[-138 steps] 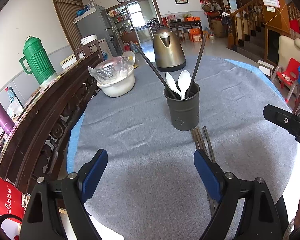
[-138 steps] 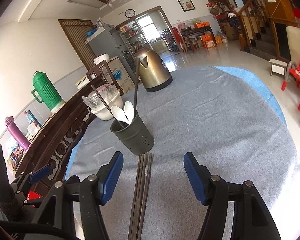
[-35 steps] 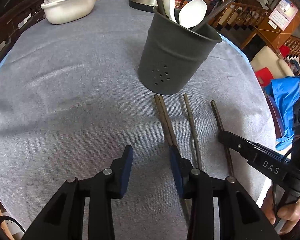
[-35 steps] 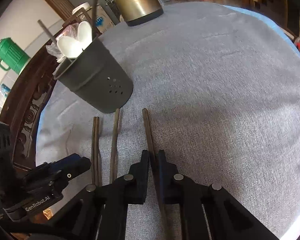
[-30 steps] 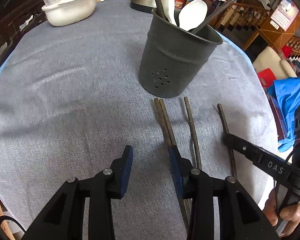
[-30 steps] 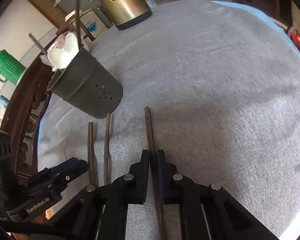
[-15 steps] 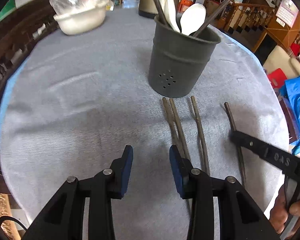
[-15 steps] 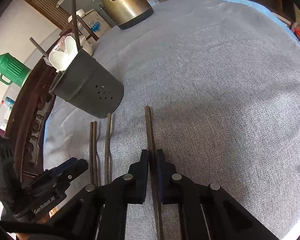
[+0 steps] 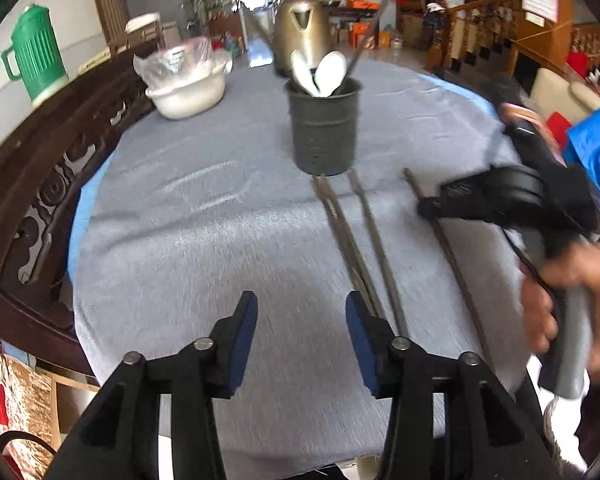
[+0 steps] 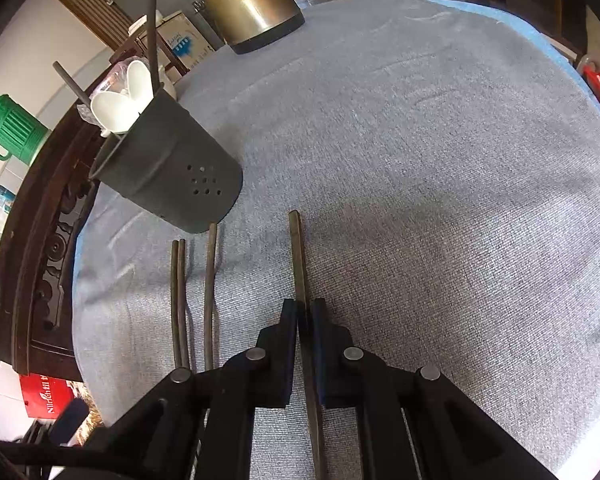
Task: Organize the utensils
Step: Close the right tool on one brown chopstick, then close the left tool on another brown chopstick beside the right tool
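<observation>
From the left wrist, the left gripper (image 9: 300,332) hovers above the grey cloth (image 9: 204,240), its jaws opening with nothing between them. Three loose chopsticks (image 9: 356,248) lie just right of it, pointing toward the dark utensil holder (image 9: 325,130) with its white spoons (image 9: 320,70).

From the right wrist, the right gripper (image 10: 305,328) is pinched tight on a single chopstick (image 10: 298,252), apart from the other three (image 10: 192,296) lying before the holder.
</observation>
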Action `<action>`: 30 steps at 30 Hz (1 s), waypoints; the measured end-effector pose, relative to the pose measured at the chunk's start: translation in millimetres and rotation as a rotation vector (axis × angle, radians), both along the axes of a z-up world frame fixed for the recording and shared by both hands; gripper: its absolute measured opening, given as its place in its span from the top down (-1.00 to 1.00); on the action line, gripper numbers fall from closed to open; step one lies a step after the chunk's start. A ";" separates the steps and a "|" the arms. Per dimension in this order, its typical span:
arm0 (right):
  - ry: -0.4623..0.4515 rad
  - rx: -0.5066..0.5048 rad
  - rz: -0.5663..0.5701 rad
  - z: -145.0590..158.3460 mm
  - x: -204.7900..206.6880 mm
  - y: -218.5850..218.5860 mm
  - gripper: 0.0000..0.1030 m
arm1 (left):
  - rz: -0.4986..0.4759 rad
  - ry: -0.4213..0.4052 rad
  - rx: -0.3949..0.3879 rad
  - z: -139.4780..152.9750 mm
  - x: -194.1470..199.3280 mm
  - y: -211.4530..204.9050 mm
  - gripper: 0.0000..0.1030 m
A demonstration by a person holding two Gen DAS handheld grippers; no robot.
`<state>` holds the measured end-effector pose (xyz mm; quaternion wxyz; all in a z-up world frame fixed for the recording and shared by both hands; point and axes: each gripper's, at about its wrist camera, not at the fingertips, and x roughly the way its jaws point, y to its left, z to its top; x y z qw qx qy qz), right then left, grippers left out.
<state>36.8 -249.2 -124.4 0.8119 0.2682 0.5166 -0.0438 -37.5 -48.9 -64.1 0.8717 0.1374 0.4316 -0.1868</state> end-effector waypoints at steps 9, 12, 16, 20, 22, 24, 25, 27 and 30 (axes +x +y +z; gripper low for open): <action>0.049 -0.048 -0.012 2.5 14.5 12.7 0.84 | 0.024 -0.066 -0.015 14.1 -27.5 34.7 0.06; 0.059 -0.074 -0.007 3.0 18.9 18.3 0.84 | 0.048 -0.056 -0.040 17.2 -27.0 44.5 0.06; 0.069 -0.082 -0.013 2.1 22.8 23.0 0.84 | 0.050 -0.082 -0.051 23.6 -34.0 51.3 0.06; 0.074 -0.105 -0.009 3.0 23.4 27.5 0.84 | 0.055 -0.103 -0.068 33.5 -37.8 57.8 0.06; 0.072 -0.108 -0.009 3.0 22.6 28.4 0.84 | 0.053 -0.110 -0.073 36.6 -38.6 59.7 0.06; 0.069 -0.101 -0.010 2.0 23.4 29.6 0.84 | 0.054 -0.110 -0.075 37.9 -37.7 62.8 0.06; 0.069 -0.097 -0.011 1.2 21.4 27.4 0.84 | 0.056 -0.108 -0.075 37.8 -37.0 64.6 0.06; 0.069 -0.089 -0.011 1.7 18.8 23.5 0.84 | 0.076 -0.099 -0.083 37.8 -32.6 73.4 0.06; 0.074 -0.065 -0.017 0.0 19.6 19.2 0.84 | 0.113 -0.084 -0.094 36.8 -21.7 89.9 0.06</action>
